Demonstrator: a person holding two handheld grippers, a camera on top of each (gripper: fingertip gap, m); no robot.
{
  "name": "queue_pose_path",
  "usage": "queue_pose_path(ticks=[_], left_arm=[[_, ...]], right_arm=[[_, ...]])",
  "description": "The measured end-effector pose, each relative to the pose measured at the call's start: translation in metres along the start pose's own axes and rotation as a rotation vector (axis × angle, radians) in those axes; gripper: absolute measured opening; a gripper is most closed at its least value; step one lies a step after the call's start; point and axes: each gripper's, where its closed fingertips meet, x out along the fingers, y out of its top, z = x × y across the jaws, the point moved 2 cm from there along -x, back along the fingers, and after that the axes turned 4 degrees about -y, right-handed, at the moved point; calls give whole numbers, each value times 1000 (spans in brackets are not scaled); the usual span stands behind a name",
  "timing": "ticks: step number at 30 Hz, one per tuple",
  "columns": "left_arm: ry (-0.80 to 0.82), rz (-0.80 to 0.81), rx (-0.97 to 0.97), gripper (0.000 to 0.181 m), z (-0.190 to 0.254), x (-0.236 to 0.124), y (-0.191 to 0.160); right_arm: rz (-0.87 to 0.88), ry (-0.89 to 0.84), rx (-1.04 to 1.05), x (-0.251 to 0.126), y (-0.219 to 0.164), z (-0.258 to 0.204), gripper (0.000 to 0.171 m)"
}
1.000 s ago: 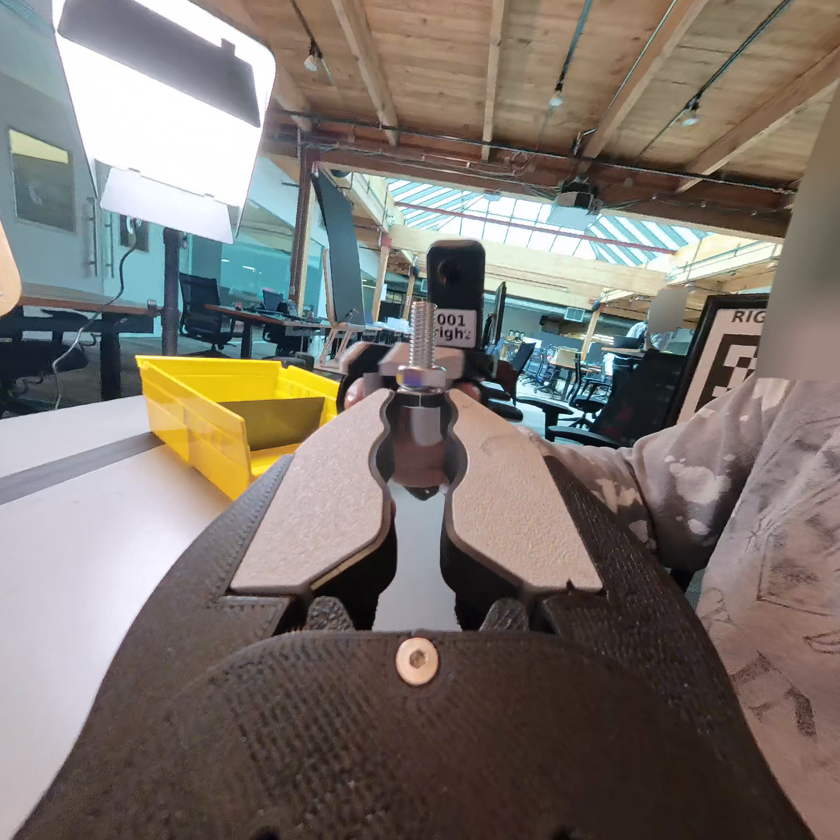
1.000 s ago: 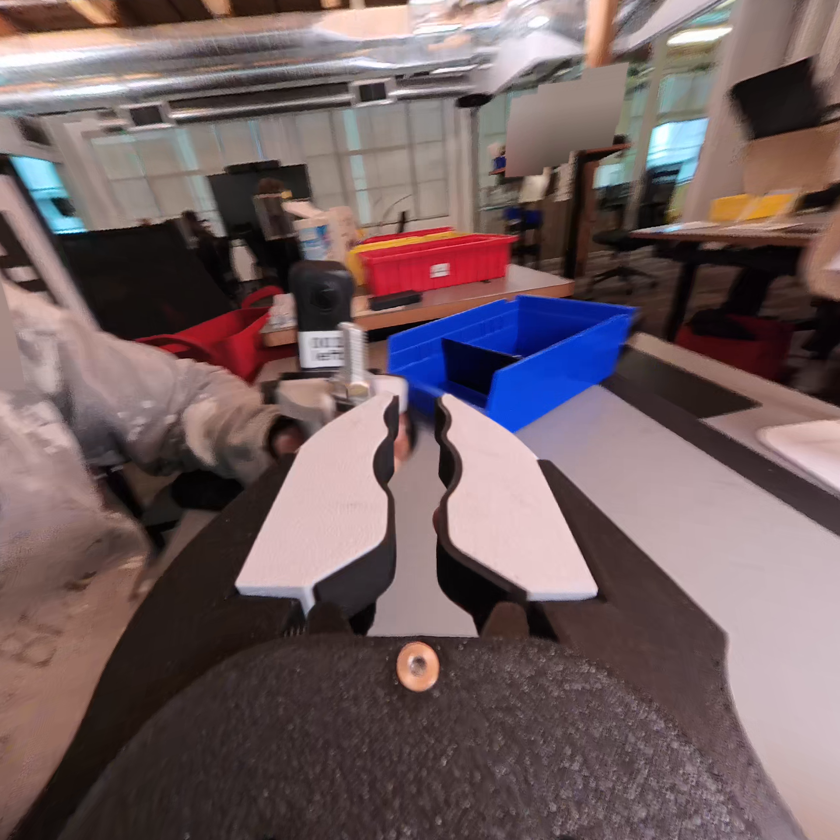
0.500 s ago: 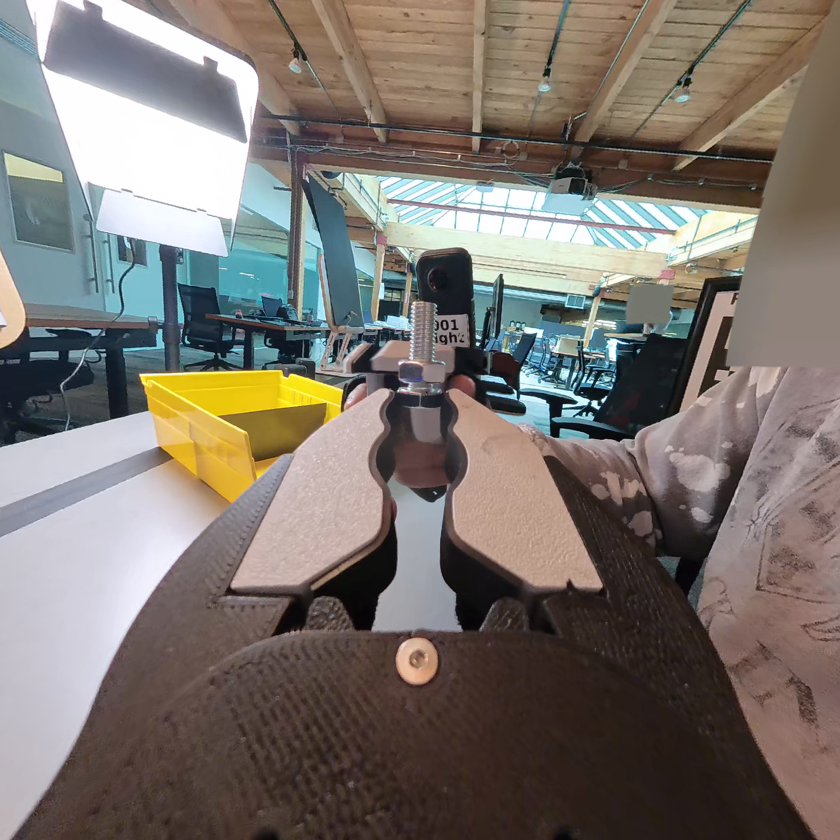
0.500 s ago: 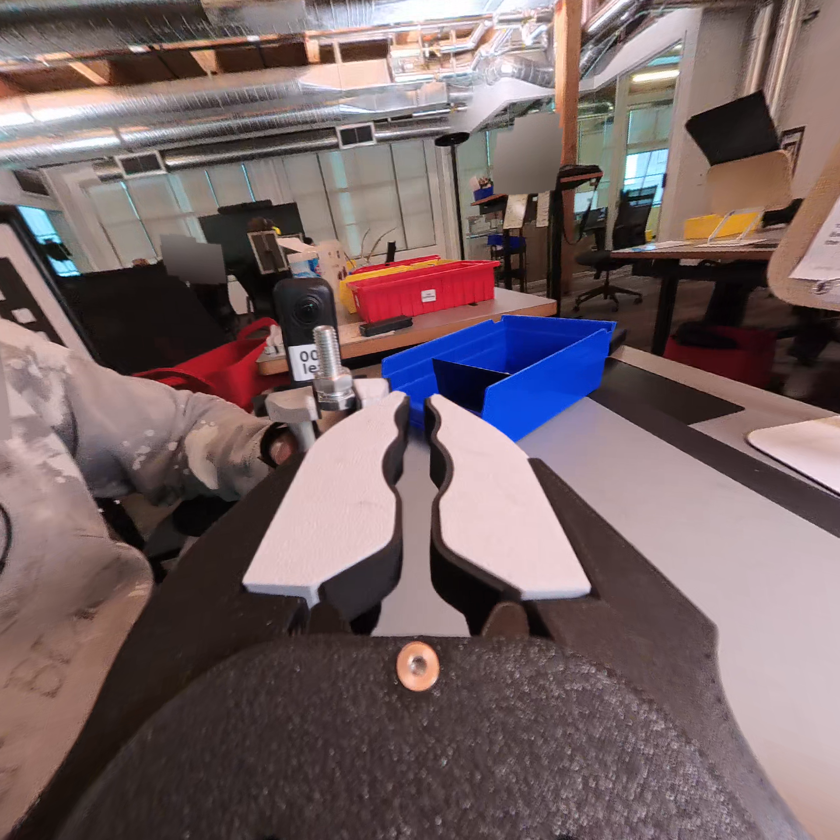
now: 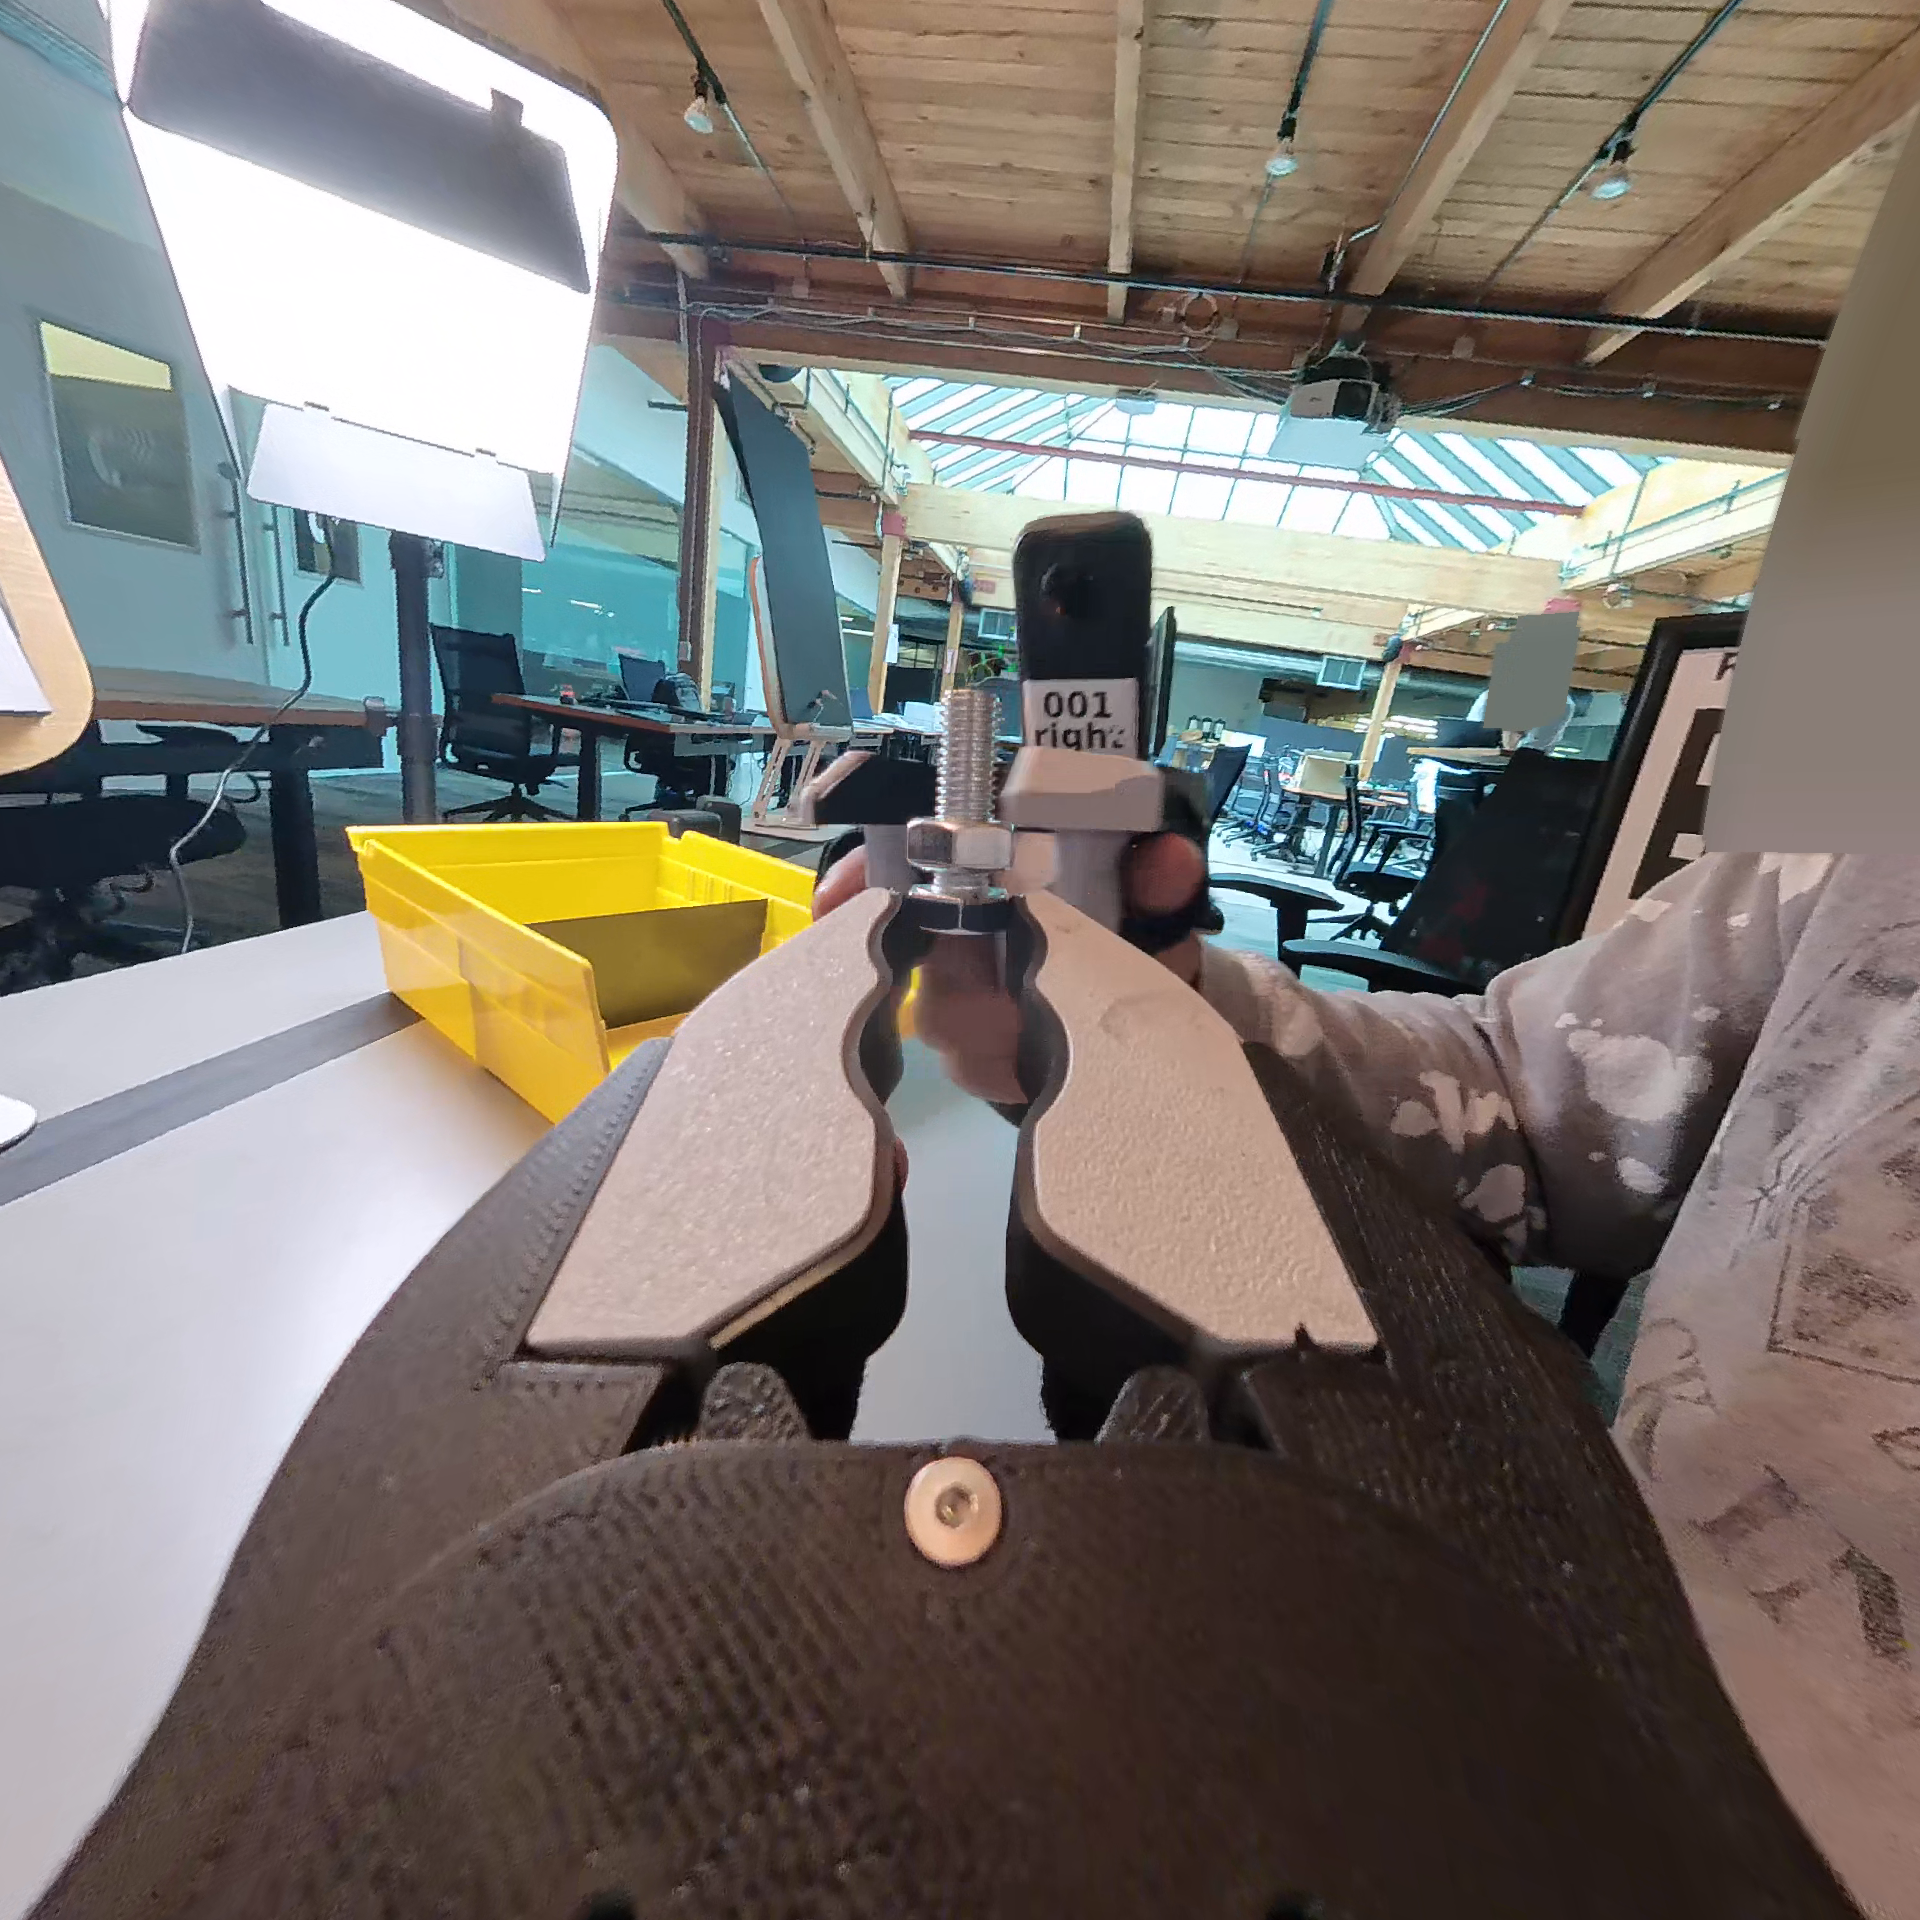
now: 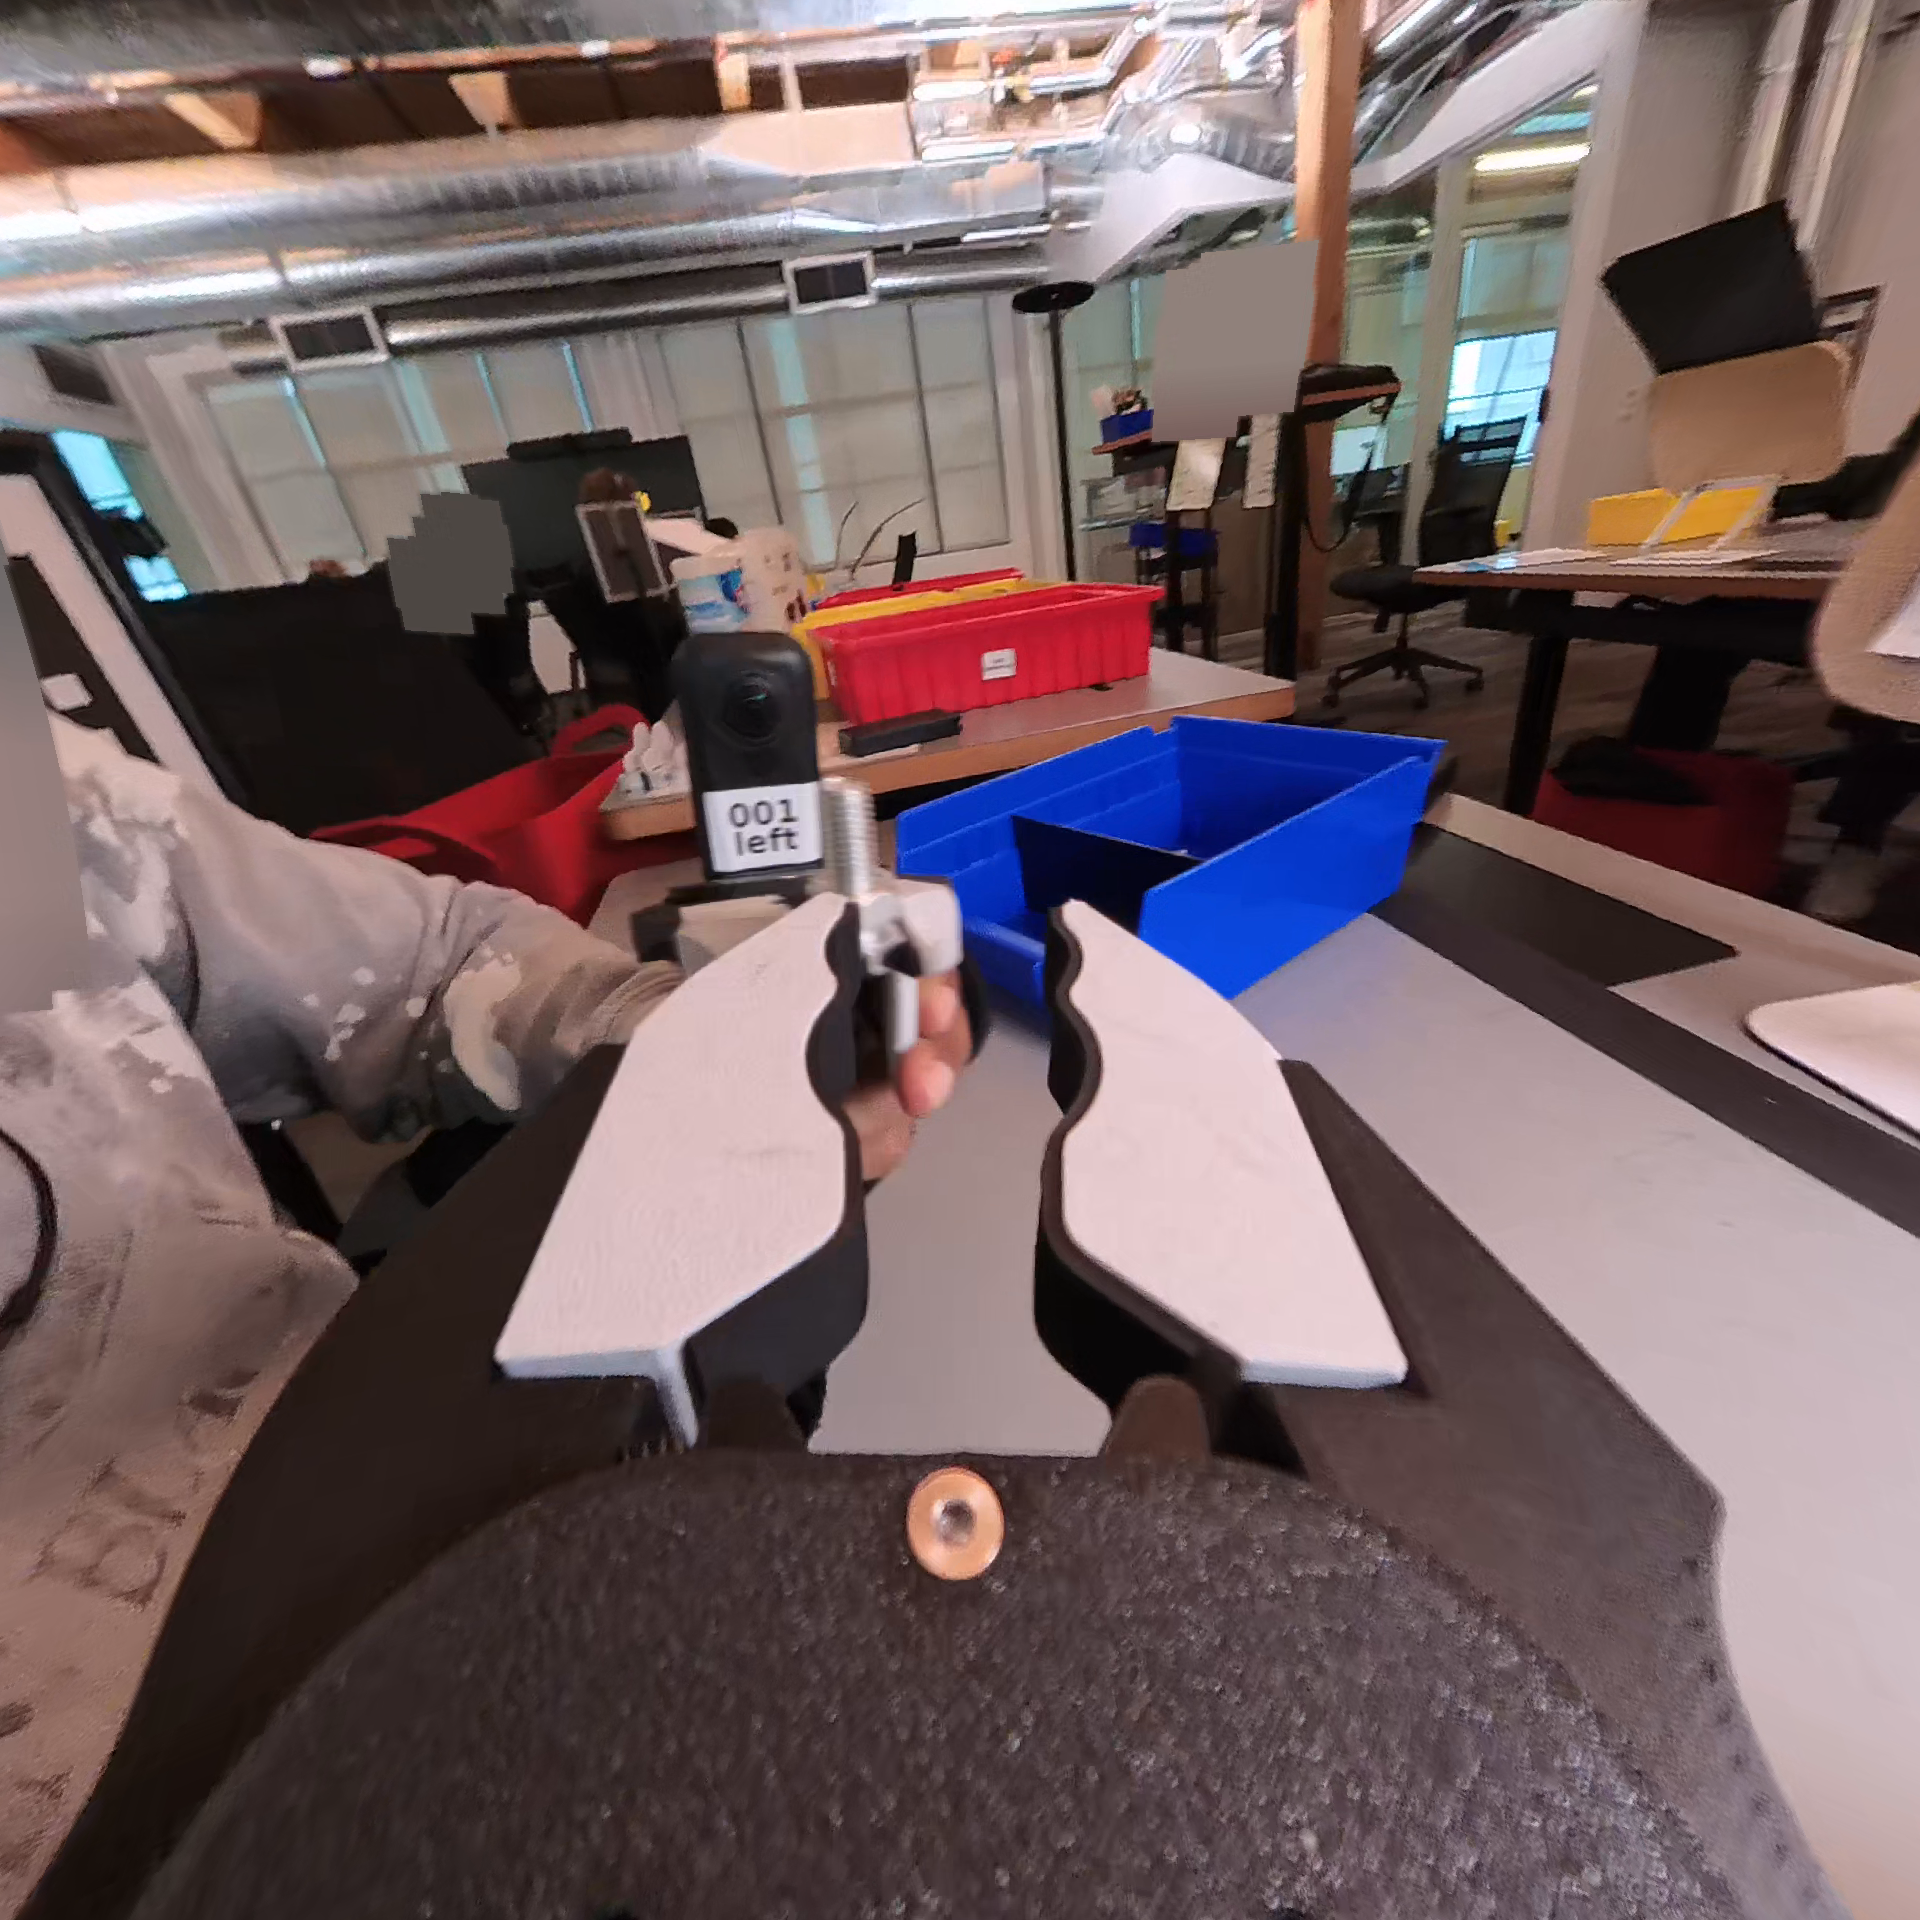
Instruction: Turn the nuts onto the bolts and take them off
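Materials, finish
Shiny threaded metal bolt (image 5: pixel 967 750) and nut (image 5: pixel 958 844); matt grainy grey finger pads (image 5: pixel 748 1132); glossy yellow plastic bin (image 5: pixel 488 935); smooth matt table (image 5: pixel 156 1247).

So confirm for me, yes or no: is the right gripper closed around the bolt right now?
No: in the right wrist view the right gripper has its jaws apart and empty, with the bolt off to one side.

Open-plan office, desks (image 5: pixel 613 712), swivel chairs (image 6: pixel 1423 592)
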Motion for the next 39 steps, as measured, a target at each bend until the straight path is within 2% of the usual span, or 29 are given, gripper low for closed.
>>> queue_pose_path(ticks=[2,5,6,7,12,16,17,18,20,24,28,29,31,37,39], left_arm=[[8,-9,5,19,0,1,-3],[14,0,0,18,0,0,0],[-8,17,-8,18,1,-1,3],[1,17,-6,18,-1,-2,5],[7,2,5,18,0,0,1],[11,8,-2,18,-1,-1,2],[-9,24,-5,18,1,-2,5],[-6,22,4,18,1,-3,7],[-3,20,19,18,2,-2,8],[12,6,1,18,-1,-1,2],[18,8,8,18,0,0,4],[-1,23,5,18,1,-2,6],[10,25,24,18,0,-2,9],[21,6,15,18,-1,-1,4],[15,4,24,18,1,0,4]], right_arm=[[-25,33,-8,9,-4,-12,39],[-34,11,-14,9,-5,-7,37],[-27,-39,9,6,-3,3,19],[-2,-86,6,1,0,12,19],[-16,-17,-9,6,0,-5,35],[-34,2,2,11,-3,-7,38],[-24,-53,23,7,-1,4,19],[4,-101,19,2,2,14,17],[14,-93,26,-3,5,15,23],[-16,5,-5,8,2,-10,39],[-31,-2,-3,12,-3,-8,39],[-22,-37,27,9,-1,0,21],[18,-105,27,0,3,15,14],[-19,8,-1,10,0,-11,40],[-40,6,-12,14,-3,-13,40]])
